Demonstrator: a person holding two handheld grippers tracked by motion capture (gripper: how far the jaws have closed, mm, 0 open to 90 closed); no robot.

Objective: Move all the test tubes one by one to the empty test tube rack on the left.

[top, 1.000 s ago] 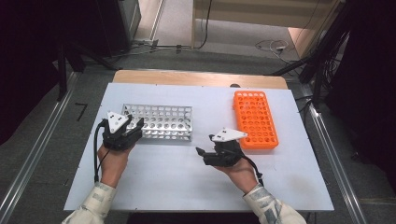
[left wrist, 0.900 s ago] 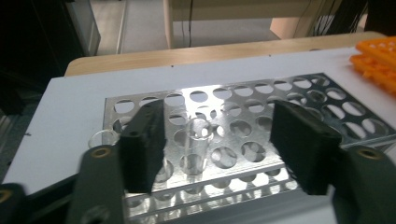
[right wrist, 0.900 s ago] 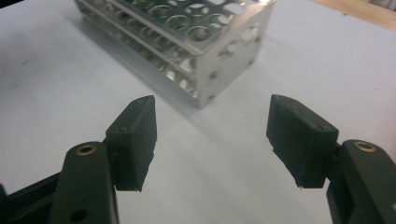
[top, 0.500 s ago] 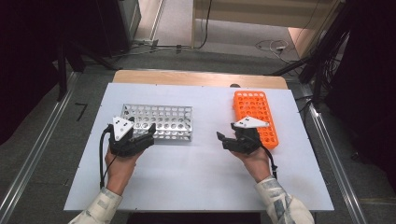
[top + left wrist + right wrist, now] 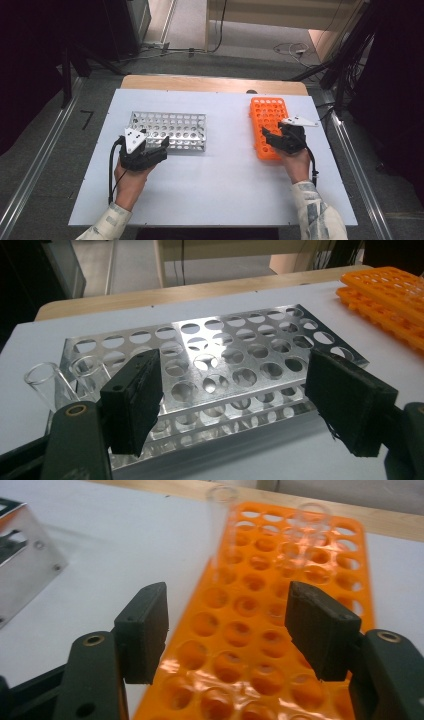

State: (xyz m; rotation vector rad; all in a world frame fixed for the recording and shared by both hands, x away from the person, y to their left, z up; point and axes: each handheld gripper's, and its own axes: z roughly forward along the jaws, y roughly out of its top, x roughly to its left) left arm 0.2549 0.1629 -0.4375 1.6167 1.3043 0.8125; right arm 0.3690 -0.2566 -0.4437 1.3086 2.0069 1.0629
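The left gripper [image 5: 235, 405] has just opened, empty, leaving a glass tube [image 5: 47, 382] in the metal rack [image 5: 240, 365] (delivery done). The right gripper [image 5: 230, 630], jaws apart, has moved over the orange rack [image 5: 280, 625] toward another tube [image 5: 220, 530].

Nothing readable here, honestly. No lettering, numbers or brand marks on the shiny perforated metal tube rack [image 5: 220, 360], the orange plastic tube rack [image 5: 260, 630] or the white tabletop [image 5: 220, 190]. All plain surfaces, no stickers or labels either.
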